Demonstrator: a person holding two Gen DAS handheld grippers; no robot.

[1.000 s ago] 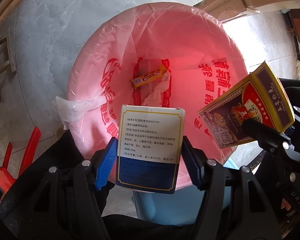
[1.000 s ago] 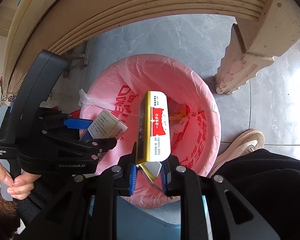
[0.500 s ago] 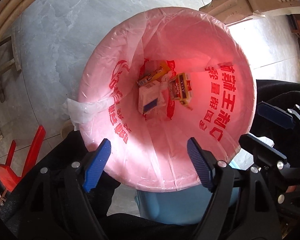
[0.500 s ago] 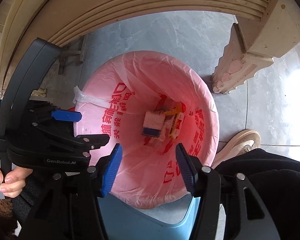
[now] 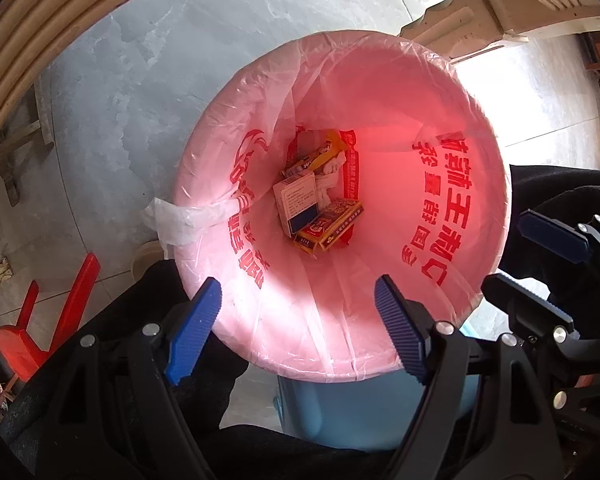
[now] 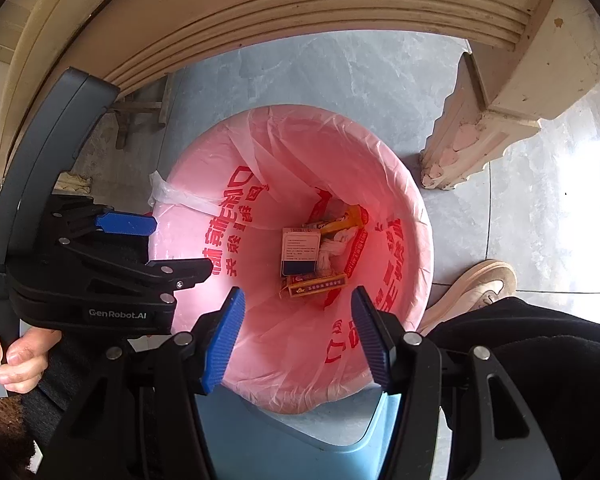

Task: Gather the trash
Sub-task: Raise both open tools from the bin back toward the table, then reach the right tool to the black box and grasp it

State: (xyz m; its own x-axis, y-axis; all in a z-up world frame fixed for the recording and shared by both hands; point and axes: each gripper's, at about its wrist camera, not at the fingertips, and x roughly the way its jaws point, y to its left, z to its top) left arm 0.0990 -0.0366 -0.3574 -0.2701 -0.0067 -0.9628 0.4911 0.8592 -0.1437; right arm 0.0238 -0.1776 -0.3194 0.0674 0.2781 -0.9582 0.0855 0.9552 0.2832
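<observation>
— Though hovering over the bin, holding nothing: left hand-held gripper (image 5: 296,328) with blue pads spread wide, right hand-held gripper (image 6: 298,338) likewise parted, empty between the fingers.

— And the trash?

— Down at the bottom of the pink bag (image 5: 452,272) lining the light-blue bin (image 5: 364,412). White medicine box (image 5: 296,202) with a dark blue band lying flat, face up. Yellow-and-red carton (image 5: 328,226) just beside it, touching its lower corner, tilted on one long edge. Yellow wrapper (image 5: 320,156) above the white box, partly tucked behind it. Crumpled white tissue (image 5: 328,184) wedged between them.

— Same from the right wrist?

— Same heap: white box (image 6: 299,250), carton (image 6: 316,284) below it, wrapper (image 6: 340,220) above, tissue (image 6: 332,252) to the right. Left hand-held gripper (image 6: 156,248) seen from the side at the bag's left rim, gripped by a bare hand (image 6: 16,356).

— Surroundings?

— Grey stone floor (image 5: 140,64). Carved beige furniture leg (image 6: 472,136) near the bin, well apart from the trash. Beige shoe (image 6: 476,284) touching the floor just beside the rim. Red plastic piece (image 5: 56,320) off to the left. Knotted white bag handle (image 5: 192,216) hanging outside the rim.
</observation>
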